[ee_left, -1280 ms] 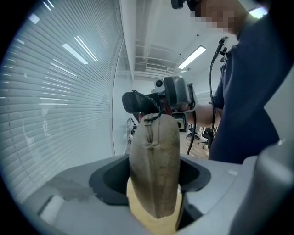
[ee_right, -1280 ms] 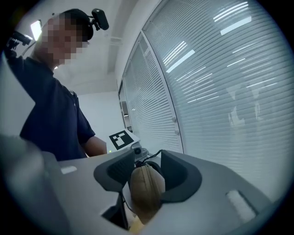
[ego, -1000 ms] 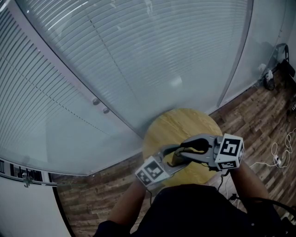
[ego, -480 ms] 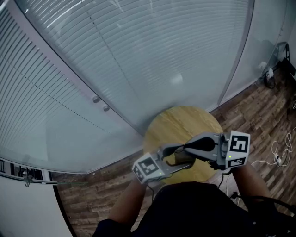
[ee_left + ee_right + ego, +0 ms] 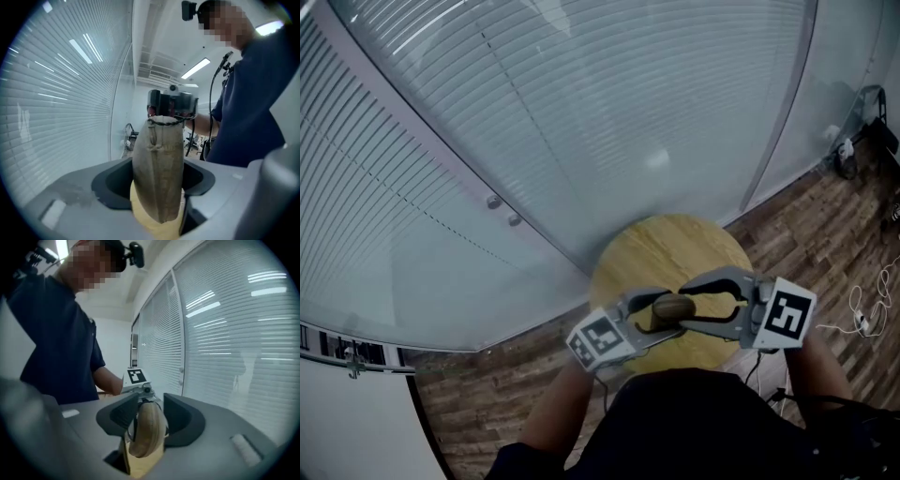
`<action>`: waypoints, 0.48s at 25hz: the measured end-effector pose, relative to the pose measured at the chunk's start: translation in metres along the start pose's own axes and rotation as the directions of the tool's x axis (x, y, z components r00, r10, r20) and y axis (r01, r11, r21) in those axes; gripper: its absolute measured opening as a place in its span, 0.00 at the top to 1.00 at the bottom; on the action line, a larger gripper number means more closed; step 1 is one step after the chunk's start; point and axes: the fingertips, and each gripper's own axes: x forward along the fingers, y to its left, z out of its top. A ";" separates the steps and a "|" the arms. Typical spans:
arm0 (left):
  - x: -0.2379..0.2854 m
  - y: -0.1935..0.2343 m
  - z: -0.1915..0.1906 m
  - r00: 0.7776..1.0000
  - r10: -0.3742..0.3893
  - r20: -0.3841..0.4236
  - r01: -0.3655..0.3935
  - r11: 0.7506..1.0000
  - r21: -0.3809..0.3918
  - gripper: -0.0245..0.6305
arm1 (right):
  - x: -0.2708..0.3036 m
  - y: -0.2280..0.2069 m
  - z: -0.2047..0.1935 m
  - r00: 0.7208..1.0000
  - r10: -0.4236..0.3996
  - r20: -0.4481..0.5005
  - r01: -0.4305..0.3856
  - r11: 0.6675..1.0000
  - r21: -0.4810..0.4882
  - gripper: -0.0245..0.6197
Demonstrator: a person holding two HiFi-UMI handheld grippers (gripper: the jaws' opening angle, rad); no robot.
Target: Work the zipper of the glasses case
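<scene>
Looking down from the head: we find a tan, oblong fabric glasses case held over the near part of a round, pale wooden bench, with one gripper at each end.
Case attitude: it stands on edge, its long axis running from one gripper to the other. A stitched seam runs along its length, and a dark cord rings the end at the right gripper. We cannot read whether the zipper is open or closed.
Contact with bench: not established. The wooden top shows beneath the case in both gripper views.
Left gripper: its grey fingers are closed on one end of the case, one finger on each broad side, and they carry it.
Right gripper: its fingers have just been opening. They stand part-way apart with the opposite end of the case between them, and a slim gap shows at one side, so we record no clamp.
Marker cubes: the left cube sits low at the bench's near edge. The right cube sits off the bench's right edge.
Surroundings: a glass wall with horizontal blinds rises behind the bench. A wood-plank floor lies around it, with white cables on the floor at the right.
Person: a dark blue short-sleeved shirt appears in both gripper views, behind the opposite gripper.
</scene>
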 end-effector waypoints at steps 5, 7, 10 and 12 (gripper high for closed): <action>0.002 0.030 0.002 0.993 0.116 -0.022 -0.117 0.989 -0.093 0.51 | 0.005 0.004 0.000 0.997 -0.067 0.038 0.069 0.997 -0.039 0.59; 0.003 0.036 0.000 0.988 0.144 -0.049 -0.150 0.979 -0.138 0.51 | 0.009 -0.005 -0.004 0.987 -0.156 0.035 0.159 0.983 -0.089 0.59; 0.006 0.037 0.004 0.988 0.143 -0.060 -0.152 0.968 -0.199 0.51 | 0.015 -0.009 -0.004 0.980 -0.187 0.063 0.195 0.968 -0.155 0.62; 0.006 0.033 0.007 0.990 0.126 -0.057 -0.136 0.963 -0.234 0.51 | 0.015 -0.009 -0.003 0.980 -0.184 0.074 0.193 0.969 -0.155 0.71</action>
